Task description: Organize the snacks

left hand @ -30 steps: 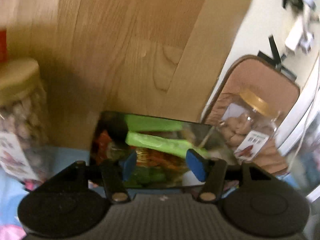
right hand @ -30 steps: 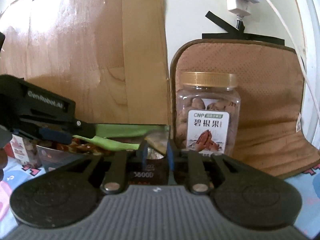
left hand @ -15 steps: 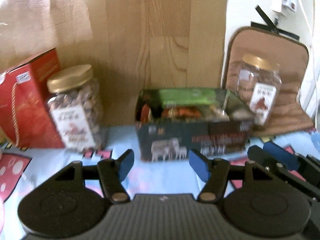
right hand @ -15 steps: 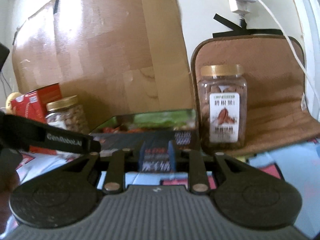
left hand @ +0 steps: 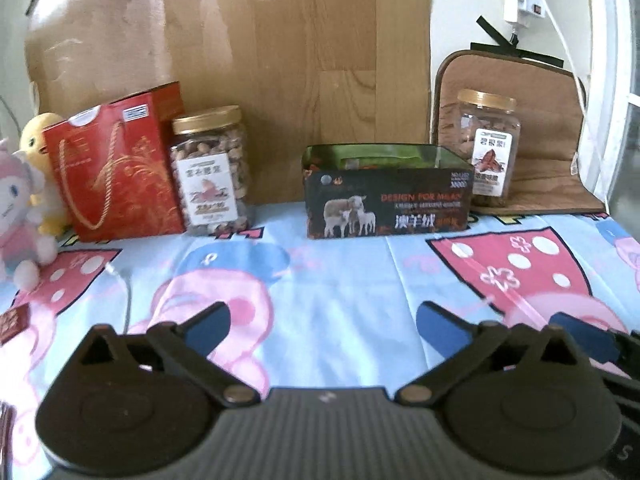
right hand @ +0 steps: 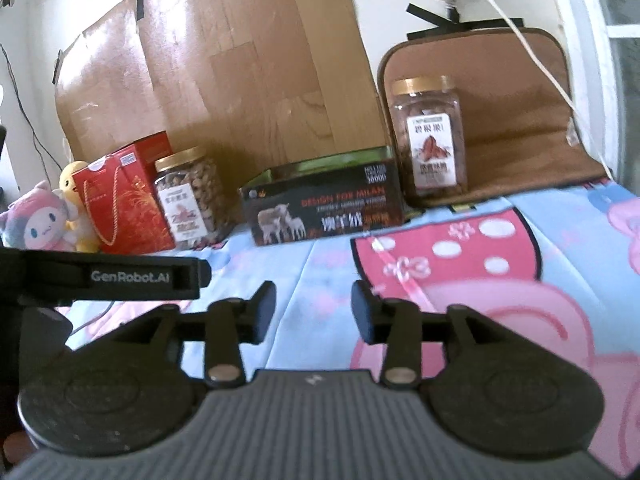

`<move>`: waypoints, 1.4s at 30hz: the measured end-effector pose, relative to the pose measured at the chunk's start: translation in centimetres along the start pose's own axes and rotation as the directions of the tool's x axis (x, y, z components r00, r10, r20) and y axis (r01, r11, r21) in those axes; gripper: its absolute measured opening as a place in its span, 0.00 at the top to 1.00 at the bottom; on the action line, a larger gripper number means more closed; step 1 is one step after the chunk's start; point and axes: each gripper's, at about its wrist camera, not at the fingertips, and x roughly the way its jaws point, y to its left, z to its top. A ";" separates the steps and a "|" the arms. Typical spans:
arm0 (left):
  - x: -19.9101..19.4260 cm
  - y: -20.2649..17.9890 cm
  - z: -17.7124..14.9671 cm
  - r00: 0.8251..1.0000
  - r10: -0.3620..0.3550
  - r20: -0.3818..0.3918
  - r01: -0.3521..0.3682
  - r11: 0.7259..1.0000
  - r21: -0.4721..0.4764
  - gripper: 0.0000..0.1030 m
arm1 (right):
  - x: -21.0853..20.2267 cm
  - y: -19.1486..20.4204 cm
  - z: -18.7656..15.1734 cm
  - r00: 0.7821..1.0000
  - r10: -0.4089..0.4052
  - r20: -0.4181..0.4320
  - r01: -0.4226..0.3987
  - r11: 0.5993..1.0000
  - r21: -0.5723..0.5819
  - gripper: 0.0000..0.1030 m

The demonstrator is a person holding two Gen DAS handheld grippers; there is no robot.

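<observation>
Both grippers hang empty over the cartoon-print cloth (left hand: 340, 280), the left gripper (left hand: 322, 326) spread wide and the right gripper (right hand: 313, 304) partly open, seemingly because the snack-filled dark box (left hand: 386, 198) at centre frame sits tidily between two nut jars.

Both hand-held grippers (left hand: 322, 324) (right hand: 313, 308) backed away from box (left hand: 386, 206).

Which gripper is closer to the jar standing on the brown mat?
Right, though not by much. The right gripper sits in front of the jar, slightly to its left. The left gripper is back too, but farther left.
</observation>
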 end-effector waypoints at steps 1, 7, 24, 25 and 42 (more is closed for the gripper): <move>-0.6 0.0 -0.5 1.000 0.003 0.005 -0.003 1.000 0.000 0.00 | -0.6 0.2 -0.4 1.000 -0.001 0.000 0.001 1.000 0.003 0.56; -3.9 0.1 -3.1 0.999 0.031 0.038 -0.031 1.000 0.002 0.00 | -3.6 1.3 -2.2 1.000 0.000 0.001 0.000 1.000 0.019 0.47; -7.6 1.0 -5.2 0.994 0.064 0.092 -0.061 0.998 -0.032 0.00 | -7.2 3.5 -3.5 1.000 -0.009 0.010 0.009 1.000 0.006 0.33; -7.5 0.9 -5.3 0.994 0.064 0.093 -0.062 0.998 -0.032 0.00 | -7.3 3.6 -3.6 1.000 -0.014 0.012 0.013 1.000 0.009 0.33; -6.1 0.9 -6.0 0.994 0.071 0.085 -0.070 0.997 -0.013 0.00 | -6.1 3.4 -4.3 0.999 -0.035 -0.012 0.035 0.999 0.025 0.30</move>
